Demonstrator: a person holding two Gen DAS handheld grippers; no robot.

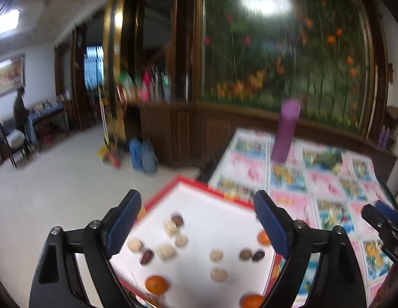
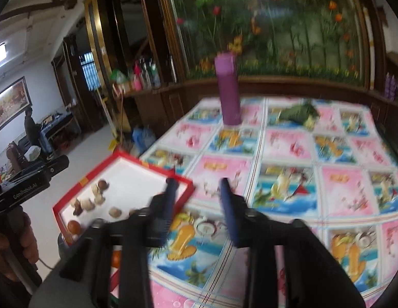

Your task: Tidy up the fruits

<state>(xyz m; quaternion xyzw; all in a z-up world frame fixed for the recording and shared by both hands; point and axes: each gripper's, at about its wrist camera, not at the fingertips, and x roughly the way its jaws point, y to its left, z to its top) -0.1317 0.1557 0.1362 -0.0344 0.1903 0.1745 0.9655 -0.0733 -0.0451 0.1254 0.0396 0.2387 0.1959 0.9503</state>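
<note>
Left gripper (image 1: pixel 196 220) jaws wide apart, empty, above red-rimmed tray (image 1: pixel 188 181) of oranges (image 1: pixel 156 284) and nuts, frame bottom. Right gripper (image 2: pixel 197 183) half open, empty. Left gripper body reads "GenRobot.AI".

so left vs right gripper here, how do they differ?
The left gripper has its jaws spread wide, framing the red-rimmed tray of oranges and nuts; the right gripper has a narrower gap. The left gripper points over the tray, the right gripper over the patterned tablecloth beside it. Both are black with blue pads, and nothing sits between either pair of jaws.
</note>
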